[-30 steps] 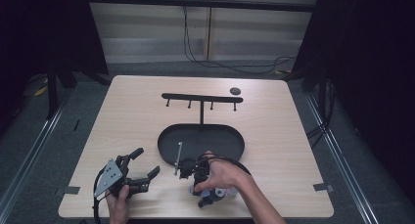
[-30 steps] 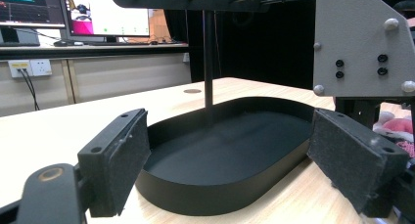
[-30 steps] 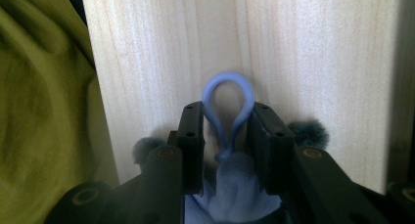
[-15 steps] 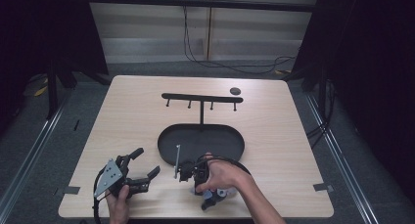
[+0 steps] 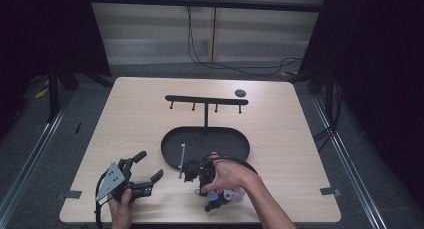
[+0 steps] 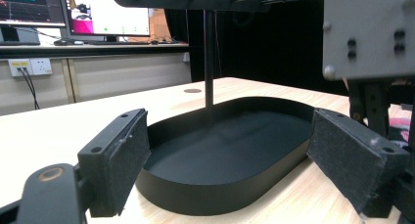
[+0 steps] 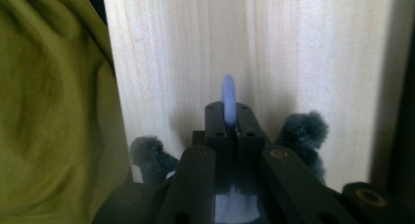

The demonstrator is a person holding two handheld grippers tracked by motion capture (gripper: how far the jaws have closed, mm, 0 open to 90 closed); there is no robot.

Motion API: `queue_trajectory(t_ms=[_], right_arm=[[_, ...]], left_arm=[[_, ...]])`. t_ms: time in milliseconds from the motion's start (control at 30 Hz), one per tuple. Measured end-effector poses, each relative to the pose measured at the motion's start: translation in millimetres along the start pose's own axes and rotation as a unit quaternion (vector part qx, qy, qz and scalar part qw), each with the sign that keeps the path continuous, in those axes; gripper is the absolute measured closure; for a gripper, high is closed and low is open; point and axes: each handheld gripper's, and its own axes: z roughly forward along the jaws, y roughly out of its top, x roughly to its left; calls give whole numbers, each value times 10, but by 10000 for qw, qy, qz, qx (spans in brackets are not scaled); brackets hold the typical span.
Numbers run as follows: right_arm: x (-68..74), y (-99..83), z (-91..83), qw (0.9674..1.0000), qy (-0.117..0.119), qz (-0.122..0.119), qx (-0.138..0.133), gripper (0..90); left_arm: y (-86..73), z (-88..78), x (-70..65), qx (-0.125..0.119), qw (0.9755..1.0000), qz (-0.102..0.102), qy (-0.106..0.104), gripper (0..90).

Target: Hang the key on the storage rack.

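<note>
My right gripper (image 7: 228, 109) is shut on a thin pale-blue ring (image 7: 228, 89), held edge-on above the wooden table. Dark fuzzy tufts (image 7: 303, 128) stick out on both sides of its jaws. In the high view the right gripper (image 5: 214, 204) sits under the person's hand near the front edge, with pink and pale-blue pieces (image 5: 229, 194) beside it. My left gripper (image 5: 150, 165) rests open at the front left, holding nothing. Its pads (image 6: 117, 158) frame the black oval tray (image 6: 220, 185).
The tray (image 5: 175, 139) is the base of a black stand whose post carries a crossbar with several hooks (image 5: 206, 100). A small black disc (image 5: 240, 93) lies behind it. A thin grey rod (image 5: 181, 160) leans at the tray's left rim. Olive cloth (image 7: 54, 111) is close to the right gripper.
The right hand has shifted slightly near the tray's front rim. The left gripper has stayed still and open.
</note>
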Motion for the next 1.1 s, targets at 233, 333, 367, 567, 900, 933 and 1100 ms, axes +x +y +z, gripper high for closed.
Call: queue_trajectory(t_ms=[233,333,367,567,900,933,1100], right_arm=[[4,-48,-161,9999,-115,21,-123,876],[8,-62,-209,9998,-142,22,-124,876],[9,-71,-235,9999,-120,48,-104,876],[18,-90,-315,9998,-138,84,-104,876],[6,-176,-566,9996,-240,134,-112,876],[8,-189,-586,9994,-258,159,-157,876],[19,-230,-735,9989,-356,220,-206,876]], left_arm=[[-1,2,-4,-11,10000,-33,9,153],[-1,2,-4,-11,10000,-34,9,153],[-1,2,-4,-10,10000,-32,9,153],[-1,2,-4,-11,10000,-32,10,153],[-1,2,-4,-11,10000,-35,8,153],[-1,2,-4,-10,10000,-34,9,153],[-1,2,-4,-10,10000,-35,10,153]])
